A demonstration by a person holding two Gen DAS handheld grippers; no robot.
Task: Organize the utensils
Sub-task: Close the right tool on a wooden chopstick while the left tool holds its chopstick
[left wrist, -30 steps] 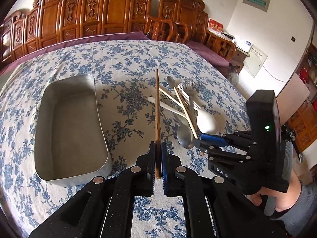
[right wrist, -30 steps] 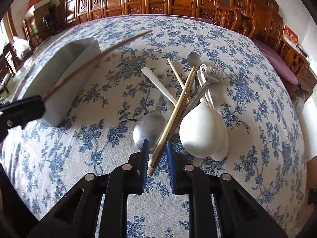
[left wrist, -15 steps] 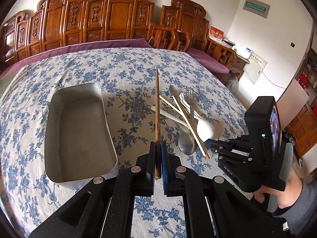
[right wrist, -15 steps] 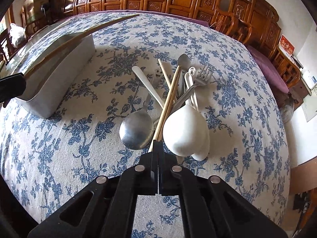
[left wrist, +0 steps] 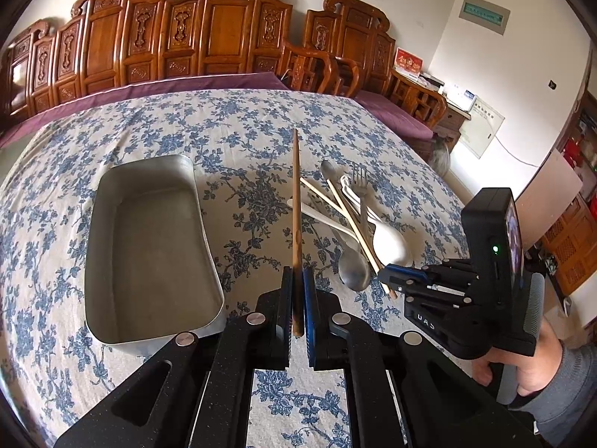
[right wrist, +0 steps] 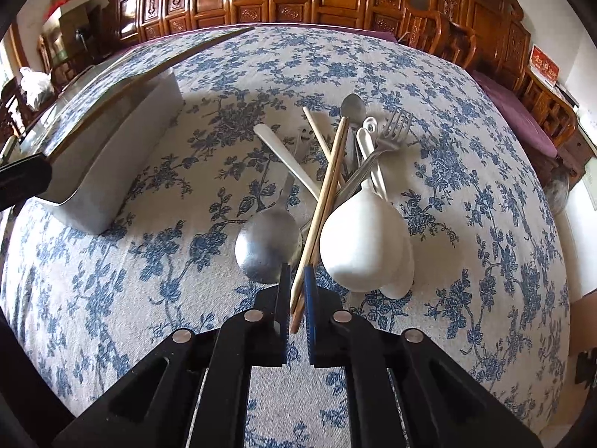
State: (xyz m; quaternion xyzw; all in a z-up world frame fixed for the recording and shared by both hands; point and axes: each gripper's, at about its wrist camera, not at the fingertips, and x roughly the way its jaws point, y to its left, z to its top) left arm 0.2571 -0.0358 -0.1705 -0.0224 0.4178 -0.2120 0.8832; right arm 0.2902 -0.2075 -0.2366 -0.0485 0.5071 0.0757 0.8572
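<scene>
My left gripper (left wrist: 297,280) is shut on a dark wooden chopstick (left wrist: 296,201) and holds it above the cloth, right of the empty metal tray (left wrist: 149,239). A pile of utensils lies on the table: pale chopsticks (right wrist: 328,190), a metal spoon (right wrist: 266,242), white spoons (right wrist: 363,246) and a fork (right wrist: 395,130). My right gripper (right wrist: 296,283) is shut on the near ends of two pale chopsticks at the pile's front. It also shows in the left wrist view (left wrist: 391,280). The tray shows at the left in the right wrist view (right wrist: 123,156).
The table has a blue floral cloth (left wrist: 242,127). Carved wooden chairs (left wrist: 224,37) line the far side. The table edge falls off at the right, toward a wall and cabinet (left wrist: 481,130).
My right gripper has closed on the pale chopsticks at the front of the pile. My left gripper has risen a little with the dark chopstick.
</scene>
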